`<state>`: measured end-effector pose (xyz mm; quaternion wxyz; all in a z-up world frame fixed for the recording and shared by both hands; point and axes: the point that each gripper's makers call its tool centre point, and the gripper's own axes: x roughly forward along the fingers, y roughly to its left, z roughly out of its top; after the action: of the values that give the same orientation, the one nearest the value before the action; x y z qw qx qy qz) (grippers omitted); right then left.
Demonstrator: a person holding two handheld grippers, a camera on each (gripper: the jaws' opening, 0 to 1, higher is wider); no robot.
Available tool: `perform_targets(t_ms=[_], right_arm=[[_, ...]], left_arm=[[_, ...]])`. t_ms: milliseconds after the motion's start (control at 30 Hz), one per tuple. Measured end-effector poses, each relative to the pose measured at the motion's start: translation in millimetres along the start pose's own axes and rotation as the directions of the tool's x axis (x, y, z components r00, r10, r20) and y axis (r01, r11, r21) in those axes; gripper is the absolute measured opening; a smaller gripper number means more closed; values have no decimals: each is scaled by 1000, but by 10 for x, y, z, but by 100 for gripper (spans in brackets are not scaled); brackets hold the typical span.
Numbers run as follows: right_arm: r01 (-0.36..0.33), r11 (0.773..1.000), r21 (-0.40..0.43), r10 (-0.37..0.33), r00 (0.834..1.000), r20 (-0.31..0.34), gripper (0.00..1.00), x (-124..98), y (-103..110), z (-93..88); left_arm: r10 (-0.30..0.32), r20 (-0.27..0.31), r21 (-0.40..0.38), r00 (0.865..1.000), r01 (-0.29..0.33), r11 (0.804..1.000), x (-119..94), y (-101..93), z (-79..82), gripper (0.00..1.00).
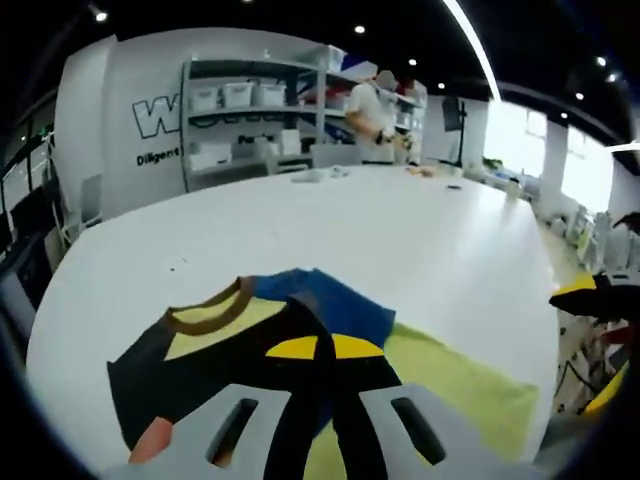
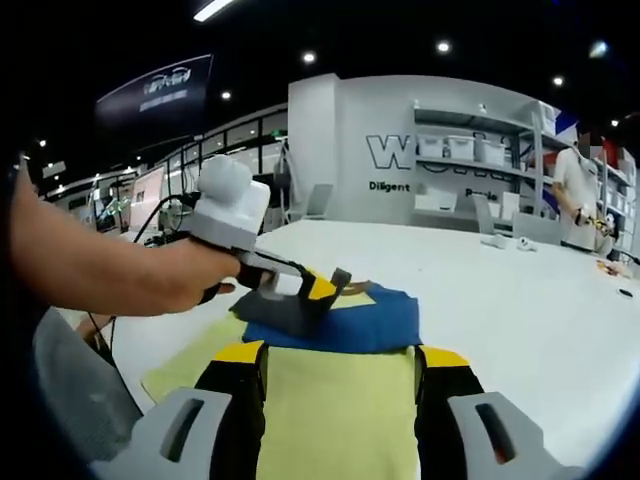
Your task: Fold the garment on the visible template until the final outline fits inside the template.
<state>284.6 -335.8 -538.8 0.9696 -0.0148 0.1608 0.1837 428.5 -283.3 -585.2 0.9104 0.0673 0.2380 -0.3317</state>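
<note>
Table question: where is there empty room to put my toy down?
The white table is bare beyond the blue garment, right up to the small clutter at its far edge. In the right gripper view, there is bare table right of the garment too. It is crowded near the yellow-green template, where the left tool holds the garment.

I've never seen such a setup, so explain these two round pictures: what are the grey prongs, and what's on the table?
No robot here: a person holds tongs in each hand, each with a forward-looking camera. The left gripper view looks along the left tongs, shut on a dark fold of the shirt. The right gripper view looks along the right tongs, open over the yellow mat; there a hand holds the left pair. Shirt and mat lie on a white table.
</note>
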Motion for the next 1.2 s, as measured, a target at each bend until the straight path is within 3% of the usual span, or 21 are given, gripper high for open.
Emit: perform_targets(t_ms=[400, 767, 1200], right_arm=[[4, 1000, 15, -4, 1000, -1, 60, 2, -13, -8], [20, 999, 28, -20, 1000, 1, 59, 31, -67, 2], [20, 999, 26, -20, 1000, -5, 58, 38, -48, -16]], left_arm=[[-13, -60, -8, 998, 12, 1000, 303, -91, -236, 0], [-68, -96, 4, 993, 68, 998, 495, -209, -402, 0], [-92, -74, -10, 993, 91, 996, 463, -247, -369, 12]])
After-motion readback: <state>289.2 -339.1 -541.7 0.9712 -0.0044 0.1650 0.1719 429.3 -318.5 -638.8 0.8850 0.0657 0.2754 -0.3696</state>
